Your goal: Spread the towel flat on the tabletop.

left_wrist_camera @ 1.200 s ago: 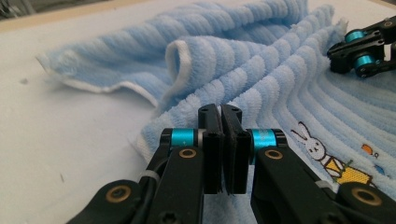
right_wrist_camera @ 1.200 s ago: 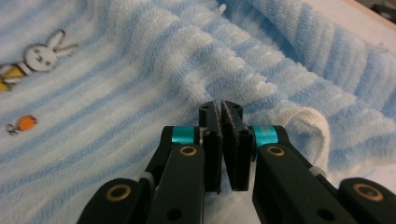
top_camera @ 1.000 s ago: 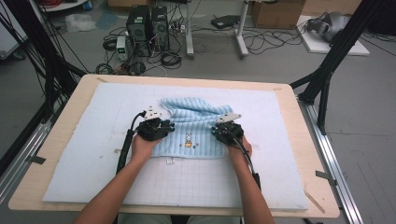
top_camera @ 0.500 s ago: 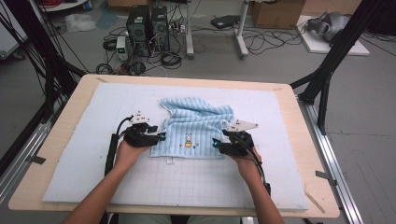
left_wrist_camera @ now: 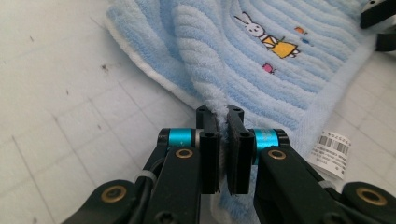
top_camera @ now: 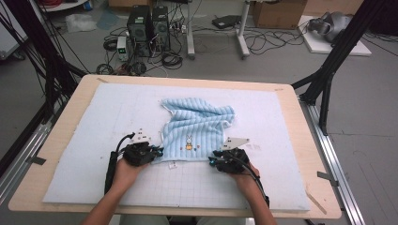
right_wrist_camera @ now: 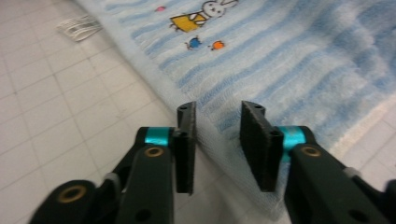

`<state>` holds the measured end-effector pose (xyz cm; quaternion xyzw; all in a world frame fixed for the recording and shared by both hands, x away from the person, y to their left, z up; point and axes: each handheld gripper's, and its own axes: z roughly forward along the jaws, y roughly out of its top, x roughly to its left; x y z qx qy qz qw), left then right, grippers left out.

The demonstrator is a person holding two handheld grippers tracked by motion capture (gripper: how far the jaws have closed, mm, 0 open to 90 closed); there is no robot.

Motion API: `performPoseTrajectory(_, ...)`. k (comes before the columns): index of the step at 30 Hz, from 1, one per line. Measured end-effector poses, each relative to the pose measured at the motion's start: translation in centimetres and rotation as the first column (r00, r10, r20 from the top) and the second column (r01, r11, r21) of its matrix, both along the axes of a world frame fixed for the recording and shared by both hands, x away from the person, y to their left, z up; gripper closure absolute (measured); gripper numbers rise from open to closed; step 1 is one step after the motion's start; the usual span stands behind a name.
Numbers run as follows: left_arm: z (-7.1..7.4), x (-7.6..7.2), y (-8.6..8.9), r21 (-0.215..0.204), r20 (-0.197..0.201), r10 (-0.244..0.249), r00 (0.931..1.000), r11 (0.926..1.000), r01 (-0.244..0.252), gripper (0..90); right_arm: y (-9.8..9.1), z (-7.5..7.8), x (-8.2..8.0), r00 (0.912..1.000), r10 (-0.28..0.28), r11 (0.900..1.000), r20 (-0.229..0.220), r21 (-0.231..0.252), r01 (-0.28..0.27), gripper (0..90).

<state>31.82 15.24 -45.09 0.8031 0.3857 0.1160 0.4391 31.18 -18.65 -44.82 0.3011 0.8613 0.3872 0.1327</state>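
The left gripper (left_wrist_camera: 223, 140) has its two black jaws pinched tight on a fold of the pale blue striped terry towel (left_wrist_camera: 261, 60); they have just been closing, and the cloth bunches up between the pads. In the high view this left gripper (top_camera: 157, 152) sits at the towel's (top_camera: 197, 129) near left corner, held from behind by the person's left hand (top_camera: 126, 172).

The right gripper (right_wrist_camera: 217, 140) has also just been closing, yet its jaws stand a little apart: the towel's (right_wrist_camera: 289, 51) near edge lies in the gap, touching the left pad, with the right pad clear of it, so nothing is clamped there. From above, the right gripper (top_camera: 212, 161) rests at the towel's near right corner.

The towel lies near the middle of the pale gridded foam mat (top_camera: 94, 154) that covers the light wooden table (top_camera: 309, 140). Its near half is flat, with a small embroidered rabbit (top_camera: 188, 142) facing up; its far half is rumpled. A white barcode label (left_wrist_camera: 334, 148) sticks out from the near hem.
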Motion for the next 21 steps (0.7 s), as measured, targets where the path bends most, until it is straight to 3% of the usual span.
performPoseTrajectory(4, 0.0, -0.6, 0.0, -0.008, -0.009, 0.001, 1.0000, 1.0000, -0.001, 85.0, -0.1, 0.0, -0.4, 0.9999, -0.001, 1.0000, 0.016, -0.002, 0.001, 82.0)
performPoseTrajectory(9, 0.0, -1.7, 0.2, -0.013, -0.014, -0.024, 0.9996, 0.9996, 0.024, 84.9, -0.4, 0.3, -1.5, 0.9970, 0.073, 0.9973, -0.027, 0.000, -0.073, 83.3)
performPoseTrajectory(13, 0.2, -3.3, 0.6, -0.036, -0.010, -0.039, 0.9992, 0.9986, 0.039, 84.8, -0.6, 0.5, -2.7, 0.9892, 0.135, 0.9909, -0.058, 0.003, -0.135, 83.3)
performPoseTrajectory(21, -0.1, -6.4, 1.3, -0.026, -0.023, -0.080, 0.9965, 0.9965, 0.080, 83.3, -0.6, 0.6, -6.5, 0.9720, 0.213, 0.9771, -0.100, 0.013, -0.212, 83.2)
